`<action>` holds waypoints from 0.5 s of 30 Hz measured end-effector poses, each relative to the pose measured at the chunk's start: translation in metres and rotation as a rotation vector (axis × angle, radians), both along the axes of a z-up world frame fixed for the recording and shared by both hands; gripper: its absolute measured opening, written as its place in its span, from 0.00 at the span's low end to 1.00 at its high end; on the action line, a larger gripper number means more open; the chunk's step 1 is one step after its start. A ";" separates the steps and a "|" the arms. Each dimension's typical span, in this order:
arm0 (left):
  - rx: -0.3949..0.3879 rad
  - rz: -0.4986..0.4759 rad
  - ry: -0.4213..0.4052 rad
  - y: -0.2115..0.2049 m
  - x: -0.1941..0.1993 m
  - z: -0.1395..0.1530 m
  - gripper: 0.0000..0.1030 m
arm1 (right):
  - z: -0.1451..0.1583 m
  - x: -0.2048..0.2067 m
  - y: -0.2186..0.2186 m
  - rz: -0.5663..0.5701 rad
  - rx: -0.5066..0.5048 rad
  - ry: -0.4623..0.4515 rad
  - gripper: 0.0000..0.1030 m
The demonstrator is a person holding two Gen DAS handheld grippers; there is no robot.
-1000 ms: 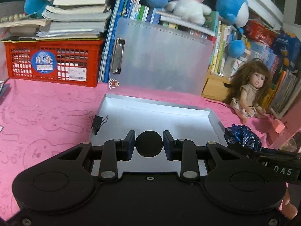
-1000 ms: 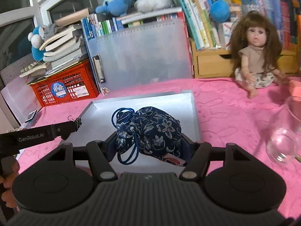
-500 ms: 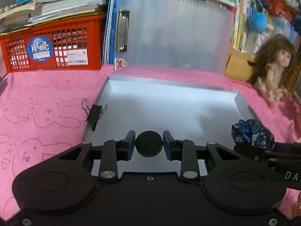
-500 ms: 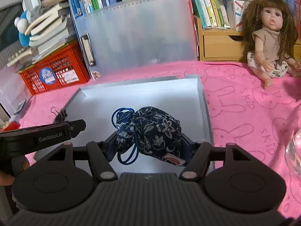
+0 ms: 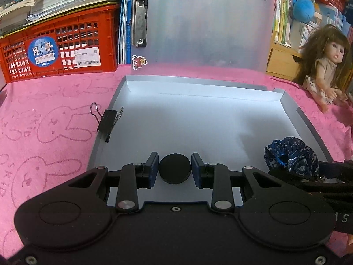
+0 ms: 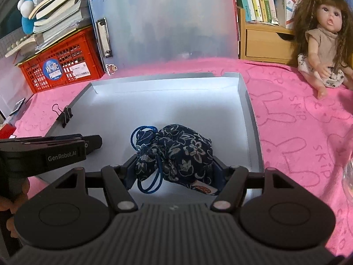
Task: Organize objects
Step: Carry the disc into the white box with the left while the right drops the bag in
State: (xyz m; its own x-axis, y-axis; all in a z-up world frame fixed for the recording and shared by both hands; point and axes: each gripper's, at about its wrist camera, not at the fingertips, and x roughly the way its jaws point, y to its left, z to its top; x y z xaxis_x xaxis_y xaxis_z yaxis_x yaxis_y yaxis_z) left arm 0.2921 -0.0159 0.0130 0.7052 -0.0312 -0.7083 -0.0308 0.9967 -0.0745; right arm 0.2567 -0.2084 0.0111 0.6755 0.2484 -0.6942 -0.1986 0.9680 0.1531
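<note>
Our left gripper (image 5: 175,169) clamps a black disc (image 5: 175,171), our right gripper (image 6: 173,168) a floral pouch (image 6: 176,154); next we release both onto the tray (image 5: 209,119) at twelve o'clock.

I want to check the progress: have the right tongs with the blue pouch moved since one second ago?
Yes. The right tongs, shut on the blue pouch, have come down and forward over the grey tray, nearer the clipboard.

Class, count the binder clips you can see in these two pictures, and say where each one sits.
1. A single black binder clip is clipped on the left rim of the grey tray, its wire handles over the pink cloth. The right wrist view shows the same clip. Others could be hidden behind the grippers.
</note>
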 end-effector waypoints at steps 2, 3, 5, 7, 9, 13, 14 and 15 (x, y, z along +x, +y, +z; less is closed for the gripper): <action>0.004 -0.002 0.003 -0.001 0.000 -0.002 0.30 | -0.001 0.000 -0.001 0.001 0.001 0.003 0.68; 0.009 -0.004 0.002 -0.002 0.000 -0.002 0.30 | -0.001 0.001 -0.001 -0.001 0.003 0.005 0.68; 0.014 -0.004 0.000 -0.002 0.000 -0.002 0.30 | -0.002 0.001 -0.001 -0.004 0.007 0.009 0.68; 0.016 -0.005 -0.003 -0.003 0.000 -0.002 0.30 | -0.003 0.000 0.000 -0.002 0.000 0.005 0.68; 0.014 -0.004 -0.005 -0.002 0.000 -0.002 0.30 | -0.003 0.000 0.001 -0.001 -0.006 0.003 0.68; 0.010 -0.003 -0.010 -0.001 0.000 -0.002 0.30 | -0.004 -0.001 0.002 0.003 -0.009 -0.004 0.70; 0.010 -0.003 -0.010 -0.001 0.000 -0.003 0.30 | -0.004 -0.001 0.003 0.004 -0.012 -0.007 0.70; 0.011 -0.004 -0.011 -0.001 0.000 -0.003 0.30 | -0.004 -0.001 0.003 0.005 -0.014 -0.009 0.71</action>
State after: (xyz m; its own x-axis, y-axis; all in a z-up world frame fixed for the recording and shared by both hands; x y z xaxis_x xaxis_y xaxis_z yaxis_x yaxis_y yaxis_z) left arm 0.2919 -0.0172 0.0104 0.7126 -0.0263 -0.7010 -0.0262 0.9976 -0.0641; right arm 0.2553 -0.2051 0.0066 0.6805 0.2418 -0.6917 -0.2043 0.9692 0.1378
